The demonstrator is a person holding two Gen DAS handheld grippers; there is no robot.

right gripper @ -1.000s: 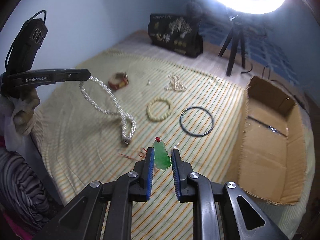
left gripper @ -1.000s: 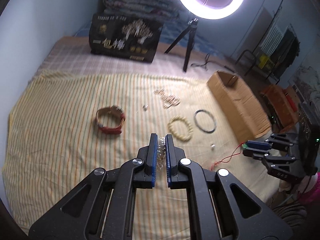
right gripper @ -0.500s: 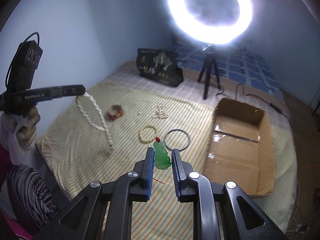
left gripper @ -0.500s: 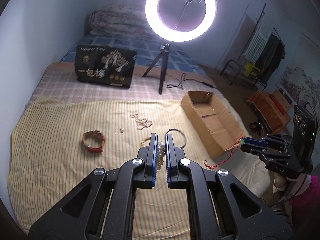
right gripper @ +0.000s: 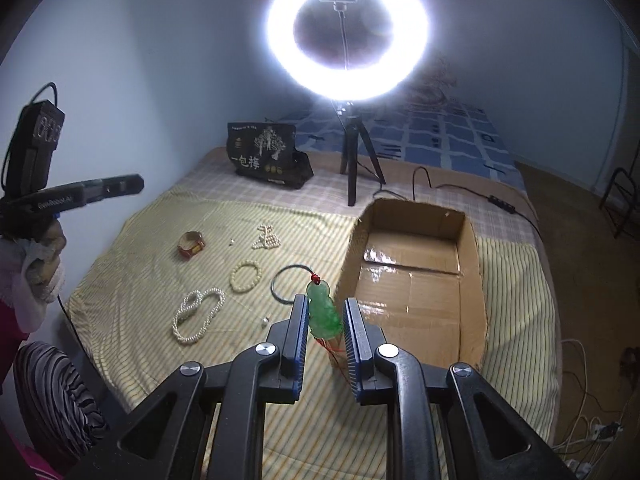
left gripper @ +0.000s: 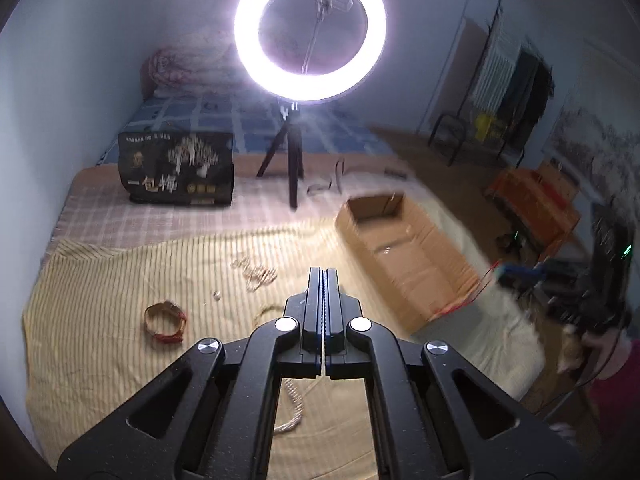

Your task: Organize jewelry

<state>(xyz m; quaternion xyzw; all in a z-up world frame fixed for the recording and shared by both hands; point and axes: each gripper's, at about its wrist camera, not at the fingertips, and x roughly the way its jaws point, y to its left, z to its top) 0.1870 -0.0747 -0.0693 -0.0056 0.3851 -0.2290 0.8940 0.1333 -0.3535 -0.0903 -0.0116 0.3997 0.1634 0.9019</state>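
Note:
My right gripper [right gripper: 326, 310] is shut on a green jade pendant [right gripper: 323, 312] with a red cord, held above the striped cloth beside the open cardboard box [right gripper: 416, 280]. My left gripper [left gripper: 322, 280] is shut and empty; it also shows in the right wrist view [right gripper: 134, 184], raised at far left. The pearl necklace [right gripper: 198, 314] lies coiled on the cloth, and shows below my left fingers [left gripper: 292, 408]. A cream bead bracelet [right gripper: 245, 276], a dark bangle [right gripper: 290, 284], a red watch band [right gripper: 191, 244] and a small pearl pile [right gripper: 266, 238] lie on the cloth.
A ring light on a tripod [right gripper: 352, 160] and a black printed bag [right gripper: 266, 154] stand behind the cloth. A cable [right gripper: 480, 200] runs past the box. The bed edge drops off at right; a rack and furniture [left gripper: 512, 92] stand beyond.
The pearl necklace has dropped from my left gripper onto the cloth, and the left jaws have closed fully. Both grippers have risen and tilted up. The right gripper still holds the pendant.

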